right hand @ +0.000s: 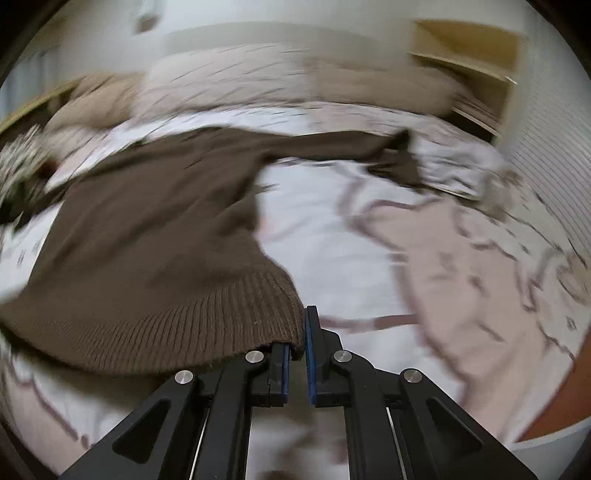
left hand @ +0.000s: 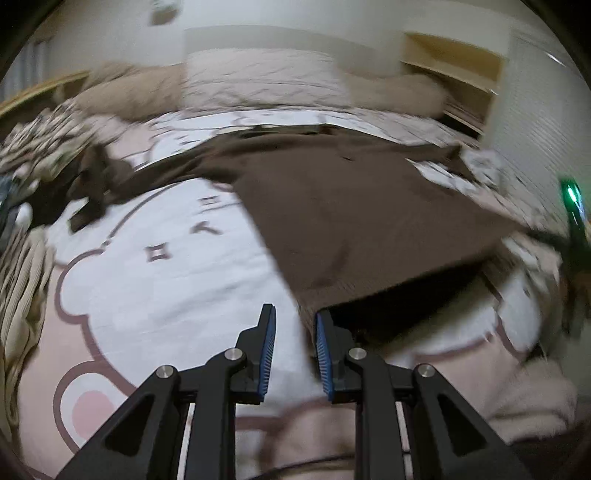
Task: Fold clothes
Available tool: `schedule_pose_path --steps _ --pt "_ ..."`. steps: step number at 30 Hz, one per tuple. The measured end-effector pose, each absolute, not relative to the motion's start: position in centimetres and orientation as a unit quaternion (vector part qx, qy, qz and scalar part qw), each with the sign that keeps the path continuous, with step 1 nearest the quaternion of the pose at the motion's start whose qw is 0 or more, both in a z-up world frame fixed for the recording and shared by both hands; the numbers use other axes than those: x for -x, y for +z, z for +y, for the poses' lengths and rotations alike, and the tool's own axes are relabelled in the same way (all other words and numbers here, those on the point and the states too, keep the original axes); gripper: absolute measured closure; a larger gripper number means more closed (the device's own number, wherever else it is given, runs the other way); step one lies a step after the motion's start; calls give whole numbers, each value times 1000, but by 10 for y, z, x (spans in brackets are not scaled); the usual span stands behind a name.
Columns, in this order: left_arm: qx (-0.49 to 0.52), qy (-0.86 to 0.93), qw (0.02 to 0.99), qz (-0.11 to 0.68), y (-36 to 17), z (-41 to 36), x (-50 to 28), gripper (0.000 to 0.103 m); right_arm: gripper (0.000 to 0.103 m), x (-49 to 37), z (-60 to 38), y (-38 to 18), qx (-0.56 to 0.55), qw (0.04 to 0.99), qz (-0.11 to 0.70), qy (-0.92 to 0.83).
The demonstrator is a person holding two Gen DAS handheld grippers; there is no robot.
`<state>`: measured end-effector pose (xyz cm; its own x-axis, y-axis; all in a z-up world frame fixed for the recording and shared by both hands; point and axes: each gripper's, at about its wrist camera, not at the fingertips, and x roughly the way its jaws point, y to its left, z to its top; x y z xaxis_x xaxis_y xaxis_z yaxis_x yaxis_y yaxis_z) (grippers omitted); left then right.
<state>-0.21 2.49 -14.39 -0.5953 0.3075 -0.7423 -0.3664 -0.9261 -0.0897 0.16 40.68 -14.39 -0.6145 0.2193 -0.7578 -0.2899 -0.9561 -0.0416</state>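
Both grippers pinch the brown sweater's (right hand: 147, 236) hem: left gripper (left hand: 295, 347) narrow, right gripper (right hand: 297, 350) nearly shut. Lift both corners evenly toward the bed's (left hand: 166, 288) far edge.

Place: a bedroom in a home.
Bed (left hand: 155, 280): fills most of both views; it is the surface on which everything lies.
Bedcover (right hand: 332, 240): white and pale pink, printed with a large cartoon figure outlined in brownish pink.
Pillows (left hand: 258, 79): pale quilted ones at the far end of the bed, with beige cushions to either side.
Wall (left hand: 288, 16): plain and light, behind the head of the bed.
Shelf unit (left hand: 458, 66): light wood, open-fronted, in the far right corner.
Clothing: a brown knitted sweater (right hand: 147, 236) spread on the cover; a patterned heap of garments (left hand: 40, 144) at the left edge.
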Motion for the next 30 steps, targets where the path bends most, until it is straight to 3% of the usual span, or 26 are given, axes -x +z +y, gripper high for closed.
schedule_pose_path --steps 4,8,9,11,16,18,19,20,25,27,28,29,30 --pt "420 881 204 76 -156 51 -11 82 102 -12 453 -139 419 228 46 878" --pt "439 871 202 84 -174 62 -17 81 102 -28 495 -144 432 234 126 862" --pt "439 872 199 87 -177 63 -17 79 102 -31 494 -143 431 227 124 864" --pt "437 875 186 99 -182 66 -18 54 102 -36 487 -141 426 206 127 872" --pt "432 880 176 88 -186 69 -6 52 100 -33 465 -144 439 129 175 872" --pt "429 882 177 81 -183 70 -4 52 81 -27 458 -152 449 107 205 863" --pt "424 884 180 80 -179 70 -3 52 41 -24 456 -155 453 100 216 859" --pt "419 886 182 82 -176 70 -4 52 17 -22 453 -157 450 98 220 860" --pt "407 890 188 90 -167 66 -6 52 17 0 442 -168 467 71 213 856" --pt "409 888 189 94 -169 65 -6 52 27 15 437 -181 490 65 204 845" --pt "408 888 190 96 -169 65 -7 52 43 20 434 -184 495 70 188 846" --pt "407 888 193 97 -170 66 -8 52 70 24 431 -184 495 70 180 847" --pt "401 889 200 96 -169 68 -10 52 83 27 433 -182 492 61 193 847"
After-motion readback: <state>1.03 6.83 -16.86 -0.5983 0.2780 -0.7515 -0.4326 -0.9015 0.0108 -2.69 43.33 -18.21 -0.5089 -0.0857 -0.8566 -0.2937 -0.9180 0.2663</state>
